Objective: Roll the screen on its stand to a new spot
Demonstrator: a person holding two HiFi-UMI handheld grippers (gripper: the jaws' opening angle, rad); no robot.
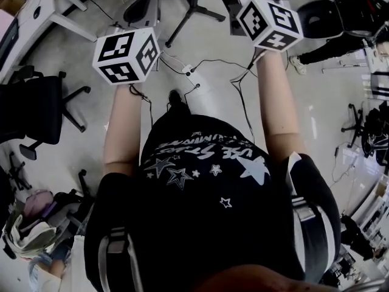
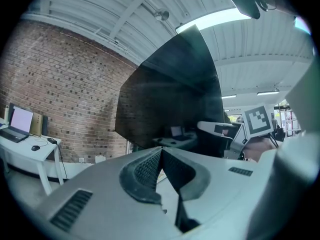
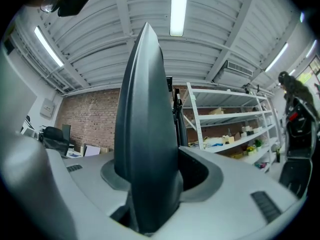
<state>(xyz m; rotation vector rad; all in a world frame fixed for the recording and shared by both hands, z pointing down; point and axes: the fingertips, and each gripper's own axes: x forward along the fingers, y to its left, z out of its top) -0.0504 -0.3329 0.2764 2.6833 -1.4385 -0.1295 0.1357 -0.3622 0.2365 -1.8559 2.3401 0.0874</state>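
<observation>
The head camera sits above the person and looks almost straight down, past the torso to the floor. The left cube and the right cube lie close under it. The camera on the left tongs looks along them, tilted upward. It faces the screen, which is near and seen broadside, with the brick wall beyond. The camera on the right tongs aims more steeply up at the ceiling, and the screen's edge fills its middle, very close. Both tongs views share the screen, the brick wall and the ceiling. The left tongs view also catches the right cube, as the head view does.
</observation>
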